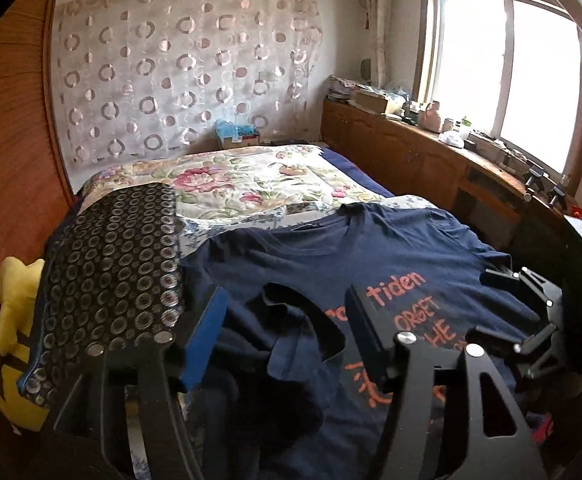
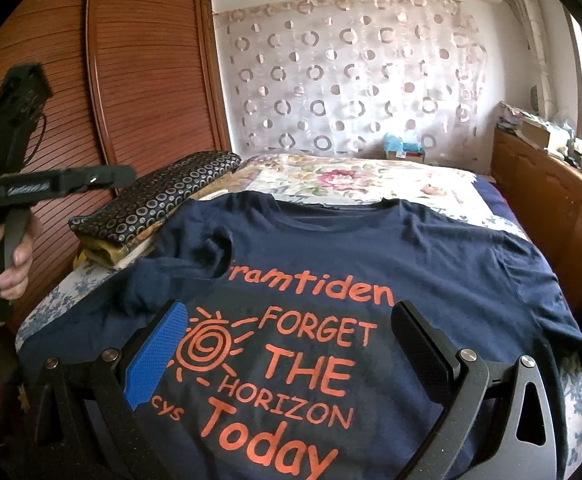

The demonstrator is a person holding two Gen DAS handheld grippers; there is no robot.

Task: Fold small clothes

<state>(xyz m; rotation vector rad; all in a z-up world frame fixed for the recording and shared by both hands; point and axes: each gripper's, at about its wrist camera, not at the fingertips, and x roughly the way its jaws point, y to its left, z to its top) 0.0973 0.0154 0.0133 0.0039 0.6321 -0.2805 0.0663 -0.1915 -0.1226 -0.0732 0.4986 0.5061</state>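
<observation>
A navy T-shirt (image 2: 371,248) with orange lettering lies front up on the bed, collar at the far side. Its left sleeve (image 2: 207,248) is bunched and wrinkled. My right gripper (image 2: 291,344) is open and empty, low over the print at the shirt's near end. My left gripper (image 1: 287,320) is open and empty, over the bunched left sleeve (image 1: 283,344) of the shirt (image 1: 391,248). The right gripper's body (image 1: 539,312) shows at the right of the left wrist view. The left gripper's handle (image 2: 19,184), in a hand, shows at the left of the right wrist view.
A folded dark cloth with a ring pattern (image 1: 119,272) lies left of the shirt on a stack with yellow fabric (image 1: 15,320). A floral quilt (image 1: 251,180) covers the far bed. A wooden wardrobe (image 2: 131,80) stands left, a cluttered wooden cabinet (image 1: 411,140) right under the window.
</observation>
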